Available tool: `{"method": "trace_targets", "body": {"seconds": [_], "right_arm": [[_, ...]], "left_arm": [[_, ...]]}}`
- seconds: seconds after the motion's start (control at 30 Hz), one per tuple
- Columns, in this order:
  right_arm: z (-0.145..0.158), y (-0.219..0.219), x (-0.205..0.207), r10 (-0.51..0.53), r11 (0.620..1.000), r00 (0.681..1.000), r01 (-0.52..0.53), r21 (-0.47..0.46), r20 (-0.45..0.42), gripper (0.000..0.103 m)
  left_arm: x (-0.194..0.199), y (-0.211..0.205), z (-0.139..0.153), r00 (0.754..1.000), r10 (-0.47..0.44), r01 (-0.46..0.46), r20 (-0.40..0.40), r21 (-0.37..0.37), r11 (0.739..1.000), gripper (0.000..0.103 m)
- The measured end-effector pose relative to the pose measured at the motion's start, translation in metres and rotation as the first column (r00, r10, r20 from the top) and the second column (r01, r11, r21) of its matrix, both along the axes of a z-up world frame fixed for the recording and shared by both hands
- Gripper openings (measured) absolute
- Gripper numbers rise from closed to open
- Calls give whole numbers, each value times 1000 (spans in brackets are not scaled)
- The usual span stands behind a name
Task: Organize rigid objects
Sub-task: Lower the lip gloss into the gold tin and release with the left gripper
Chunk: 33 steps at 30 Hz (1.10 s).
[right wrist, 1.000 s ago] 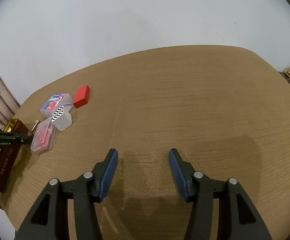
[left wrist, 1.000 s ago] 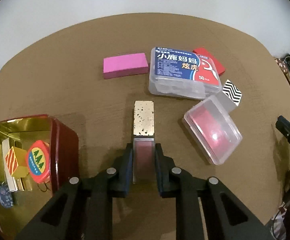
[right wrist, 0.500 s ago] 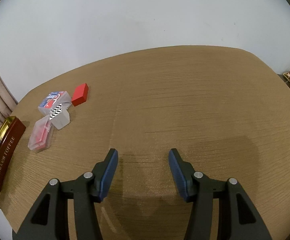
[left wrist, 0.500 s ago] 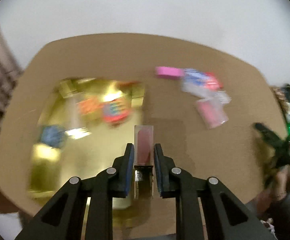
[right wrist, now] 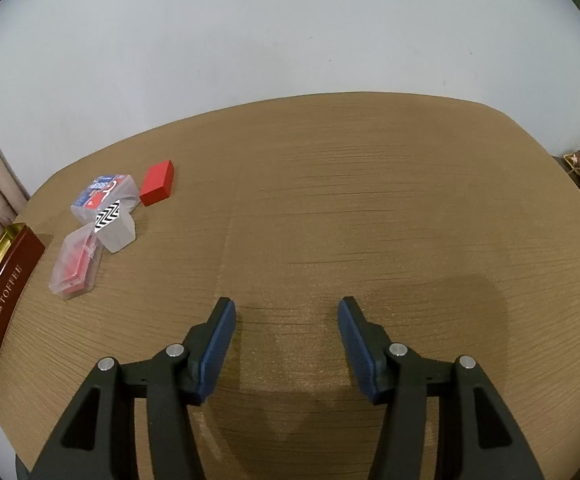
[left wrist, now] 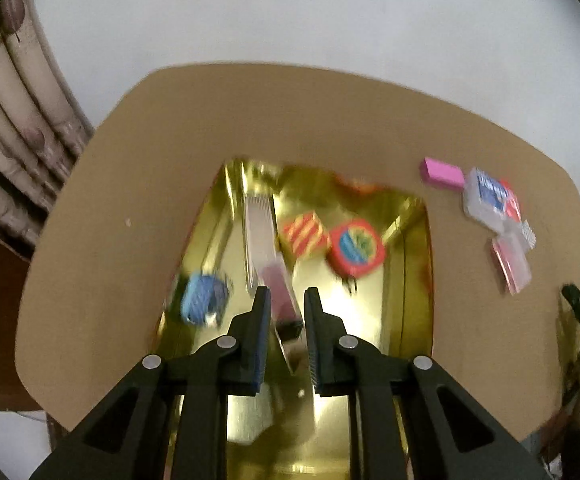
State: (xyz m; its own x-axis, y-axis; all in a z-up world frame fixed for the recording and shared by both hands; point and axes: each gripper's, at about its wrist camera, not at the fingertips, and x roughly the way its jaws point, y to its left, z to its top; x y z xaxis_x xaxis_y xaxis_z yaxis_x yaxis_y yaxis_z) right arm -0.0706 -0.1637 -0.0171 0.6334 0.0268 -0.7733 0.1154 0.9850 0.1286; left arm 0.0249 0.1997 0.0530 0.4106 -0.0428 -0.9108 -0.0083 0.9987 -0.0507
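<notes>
Left gripper [left wrist: 285,300]: poised over the open gold tin [left wrist: 418,248], fingers a narrow gap apart. A pink-faced slim block [left wrist: 278,294] shows between them, but blur hides whether the pads touch it, so I cannot tell if it is gripped or let go.
Slim block: tilted, lower end down in the tin, alongside a pale upright card [left wrist: 256,236].
Change: half a second ago the block stood straight and clamped between the pads; now it leans left and sits lower, and the tin fills the space under the gripper.
Tin contents: striped red-and-yellow cube [left wrist: 305,234], round red-rimmed badge [left wrist: 356,246], blue object [left wrist: 204,300] by the left wall.
Room in tin: bare gold floor right of the fingers, up to the right wall.
Right gripper [right wrist: 286,312]: jaws wide apart, holding nothing, above bare table [right wrist: 370,200], unmoved from earlier.
Left to sort: red block [right wrist: 157,187], floss-pick box [right wrist: 104,196], zigzag-patterned white box [right wrist: 116,226], clear case with red inside [right wrist: 75,268], pink block [left wrist: 442,174], all clustered near the table's far-left edge.
Tin side: dark red, lettered TOFFEE.
</notes>
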Motion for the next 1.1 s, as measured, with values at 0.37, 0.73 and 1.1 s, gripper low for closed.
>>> {"method": "trace_targets", "body": {"seconds": [0.37, 0.73, 1.1], "right_arm": [[1, 2, 0, 1, 1000, 1000, -1, -11, -4, 58], [35, 89, -1, 280, 958, 959, -276, 72, -47, 60], [28, 165, 58, 302, 951, 938, -285, 120, -170, 60]], "left_arm": [[-49, -10, 19, 995, 78, -70, 65, -123, 990, 37], [-211, -20, -11, 963, 231, -230, 137, -26, 973, 76], [-259, 4, -63, 941, 335, -334, 40, -30, 942, 76]]}}
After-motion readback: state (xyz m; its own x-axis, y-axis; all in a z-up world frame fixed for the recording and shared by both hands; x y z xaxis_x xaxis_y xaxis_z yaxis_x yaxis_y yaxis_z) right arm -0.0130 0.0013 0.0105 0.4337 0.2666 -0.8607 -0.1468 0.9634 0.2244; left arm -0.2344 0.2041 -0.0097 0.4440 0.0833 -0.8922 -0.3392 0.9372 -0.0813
